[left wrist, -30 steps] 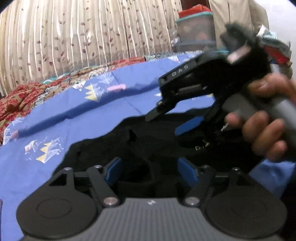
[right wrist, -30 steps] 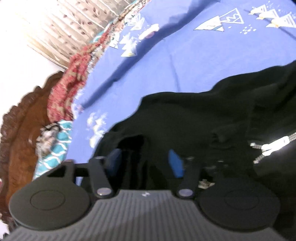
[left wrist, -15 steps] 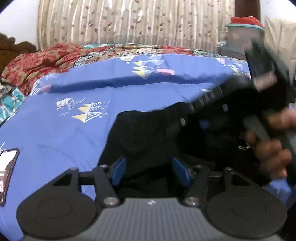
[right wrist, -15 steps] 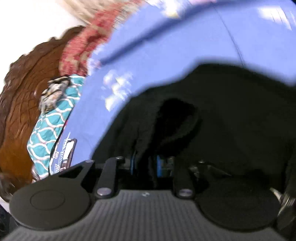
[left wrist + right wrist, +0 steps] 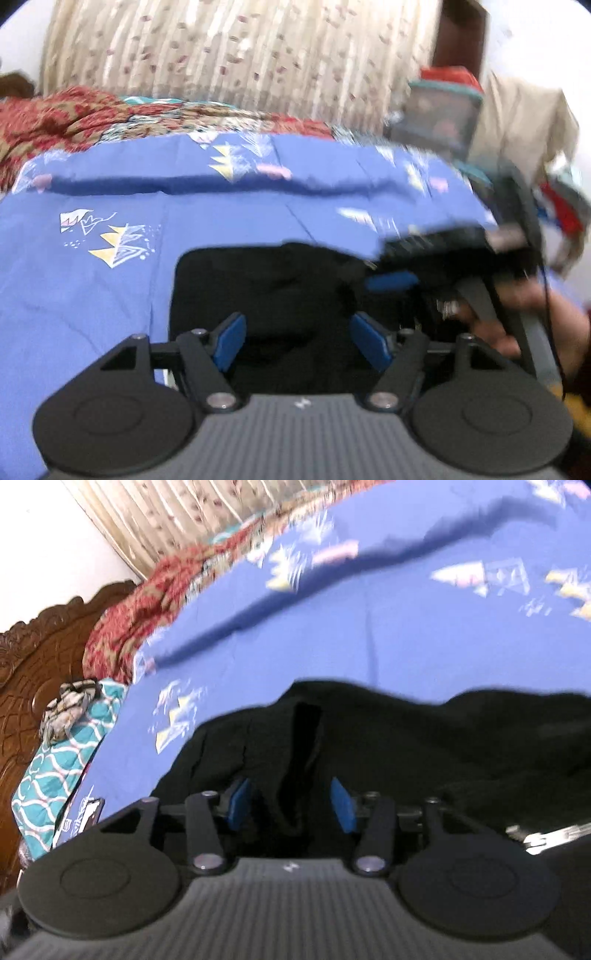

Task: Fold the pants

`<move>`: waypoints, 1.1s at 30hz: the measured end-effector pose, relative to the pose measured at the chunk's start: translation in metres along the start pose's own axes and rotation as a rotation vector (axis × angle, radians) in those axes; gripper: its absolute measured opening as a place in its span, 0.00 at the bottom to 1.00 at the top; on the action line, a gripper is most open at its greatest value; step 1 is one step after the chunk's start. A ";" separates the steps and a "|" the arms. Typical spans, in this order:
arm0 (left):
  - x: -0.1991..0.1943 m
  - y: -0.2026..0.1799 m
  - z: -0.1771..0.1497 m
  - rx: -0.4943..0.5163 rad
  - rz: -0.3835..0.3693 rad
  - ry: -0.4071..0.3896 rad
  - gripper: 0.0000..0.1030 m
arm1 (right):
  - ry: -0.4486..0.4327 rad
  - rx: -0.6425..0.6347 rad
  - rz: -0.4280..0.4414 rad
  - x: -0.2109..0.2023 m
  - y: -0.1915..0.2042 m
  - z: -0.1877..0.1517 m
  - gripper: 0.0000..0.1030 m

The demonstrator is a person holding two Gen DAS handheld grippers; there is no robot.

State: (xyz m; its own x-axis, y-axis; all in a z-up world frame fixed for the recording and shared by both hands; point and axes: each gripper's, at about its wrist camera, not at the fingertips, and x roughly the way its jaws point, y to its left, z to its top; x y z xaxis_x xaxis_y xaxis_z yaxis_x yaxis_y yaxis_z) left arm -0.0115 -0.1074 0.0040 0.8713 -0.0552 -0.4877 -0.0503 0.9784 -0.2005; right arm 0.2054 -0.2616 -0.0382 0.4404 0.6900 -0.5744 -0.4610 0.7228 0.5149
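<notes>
Black pants [image 5: 266,280] lie bunched on a blue printed bedsheet [image 5: 92,295]. My left gripper [image 5: 300,343] hovers low over their near edge. Its jaws are opening, and the blue pads [image 5: 229,341] stand apart with black cloth below them and nothing pinched. My right gripper [image 5: 290,808] is also opening. An upright fold of the pants [image 5: 299,760] rises between its pads [image 5: 341,810], which stand clear of it. In the left wrist view the right gripper [image 5: 391,280] and the hand [image 5: 517,325] holding it show blurred over the pants' right side. A zipper [image 5: 546,836] glints at the right.
A red patterned blanket [image 5: 55,114] lies along the bed's far side, below a striped curtain [image 5: 240,55]. A carved wooden headboard [image 5: 37,657], a teal patterned cloth [image 5: 55,775] and a phone [image 5: 86,812] sit at the left. A plastic container [image 5: 439,118] stands at the back right.
The right gripper's jaws were nearly shut on a fold of the pants half a second ago and have since spread. The left gripper's jaws narrowed, then widened, and its view rolled level.
</notes>
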 end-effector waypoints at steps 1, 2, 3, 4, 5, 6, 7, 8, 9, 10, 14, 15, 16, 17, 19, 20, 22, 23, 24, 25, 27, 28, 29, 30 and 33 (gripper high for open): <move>0.002 0.006 0.005 -0.029 0.010 -0.011 0.64 | -0.009 0.006 0.003 -0.004 0.001 0.001 0.51; 0.004 0.012 0.009 -0.062 0.032 -0.017 0.64 | -0.012 0.015 0.011 -0.006 -0.002 0.002 0.51; 0.007 0.019 0.014 -0.102 0.054 -0.017 0.64 | -0.008 0.025 0.024 -0.007 -0.006 0.003 0.51; 0.012 0.026 0.019 -0.137 0.063 -0.015 0.63 | 0.003 0.039 0.040 -0.006 -0.007 0.004 0.52; 0.014 0.035 0.021 -0.189 0.070 -0.013 0.63 | 0.017 0.052 0.053 0.003 0.005 0.005 0.56; 0.015 0.043 0.022 -0.236 0.072 -0.012 0.62 | 0.043 0.068 0.069 0.011 0.006 0.005 0.63; 0.015 0.048 0.022 -0.270 0.072 -0.011 0.62 | 0.070 0.077 0.076 0.022 0.011 0.004 0.66; 0.016 0.055 0.022 -0.305 0.073 -0.006 0.62 | 0.099 0.077 0.079 0.030 0.014 0.001 0.68; 0.017 0.059 0.021 -0.325 0.074 0.002 0.62 | 0.123 0.075 0.080 0.038 0.015 -0.002 0.68; 0.019 0.063 0.019 -0.339 0.081 0.016 0.60 | 0.160 0.083 0.086 0.050 0.016 -0.005 0.67; 0.029 0.064 0.011 -0.323 0.096 0.075 0.59 | 0.163 0.058 0.070 0.050 0.026 -0.010 0.27; 0.029 0.061 0.008 -0.309 0.100 0.082 0.59 | 0.128 0.031 0.082 0.039 0.031 -0.008 0.25; 0.032 0.059 0.007 -0.285 0.106 0.090 0.59 | 0.091 0.000 0.083 0.027 0.035 -0.006 0.24; 0.034 0.056 0.006 -0.266 0.108 0.096 0.59 | 0.045 -0.043 0.076 0.014 0.041 -0.008 0.24; 0.037 0.051 0.004 -0.246 0.109 0.111 0.59 | -0.020 -0.113 0.050 -0.009 0.048 -0.018 0.24; 0.039 0.050 0.002 -0.245 0.106 0.119 0.59 | -0.028 -0.133 0.031 -0.012 0.048 -0.026 0.24; 0.045 0.047 -0.002 -0.239 0.099 0.144 0.59 | 0.004 -0.147 -0.045 -0.011 0.042 -0.044 0.29; 0.048 0.046 -0.004 -0.228 0.103 0.157 0.59 | 0.043 -0.126 -0.081 -0.002 0.036 -0.050 0.43; 0.049 0.043 -0.005 -0.216 0.110 0.163 0.59 | 0.084 -0.080 -0.098 0.005 0.026 -0.053 0.45; 0.048 0.041 -0.005 -0.203 0.116 0.164 0.59 | 0.084 -0.025 -0.075 0.004 0.017 -0.052 0.46; 0.040 0.041 -0.003 -0.207 0.104 0.146 0.59 | 0.060 0.020 -0.053 -0.005 0.014 -0.042 0.51; 0.034 0.044 0.000 -0.229 0.092 0.133 0.59 | 0.033 0.000 -0.061 -0.011 0.016 -0.037 0.51; 0.029 0.046 0.002 -0.251 0.083 0.116 0.59 | -0.010 -0.027 -0.073 -0.018 0.021 -0.033 0.51; 0.023 0.048 0.005 -0.271 0.072 0.095 0.59 | -0.051 -0.047 -0.084 -0.025 0.025 -0.030 0.51; 0.011 0.051 0.011 -0.299 0.029 0.043 0.58 | -0.157 -0.097 -0.081 -0.043 0.036 -0.027 0.52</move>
State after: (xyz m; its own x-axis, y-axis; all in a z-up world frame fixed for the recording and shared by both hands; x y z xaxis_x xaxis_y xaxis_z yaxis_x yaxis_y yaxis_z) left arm 0.0010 -0.0562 -0.0020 0.8463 -0.0425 -0.5311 -0.2218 0.8782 -0.4238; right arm 0.1491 -0.2664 -0.0121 0.5900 0.6326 -0.5017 -0.4880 0.7745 0.4026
